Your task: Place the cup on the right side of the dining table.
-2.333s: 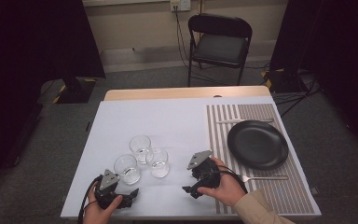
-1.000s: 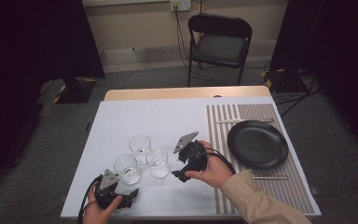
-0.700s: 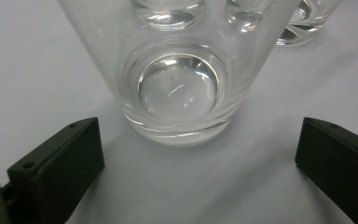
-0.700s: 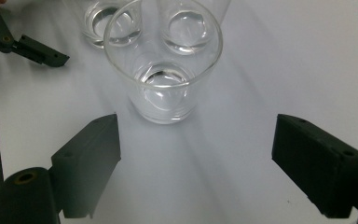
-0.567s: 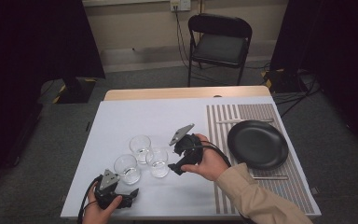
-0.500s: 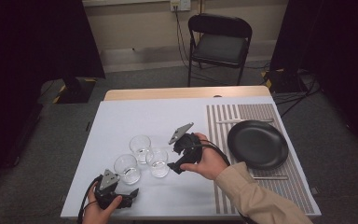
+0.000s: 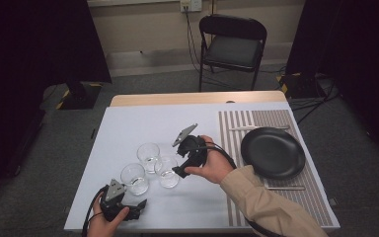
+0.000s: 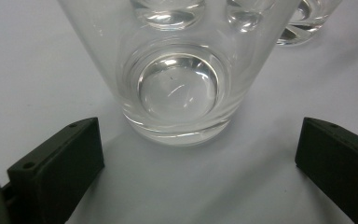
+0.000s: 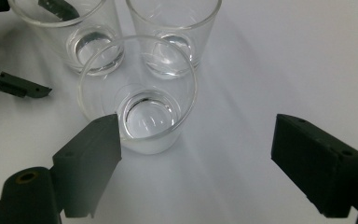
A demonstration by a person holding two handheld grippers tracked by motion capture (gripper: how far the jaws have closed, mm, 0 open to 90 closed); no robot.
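The right gripper has moved from beside the plate to the middle glass, which now stands on the counter between its spread jaws, ready for closing; the left gripper stays put, jaws spread before the near glass.

A white-topped table carries three clear glasses and a striped placemat.
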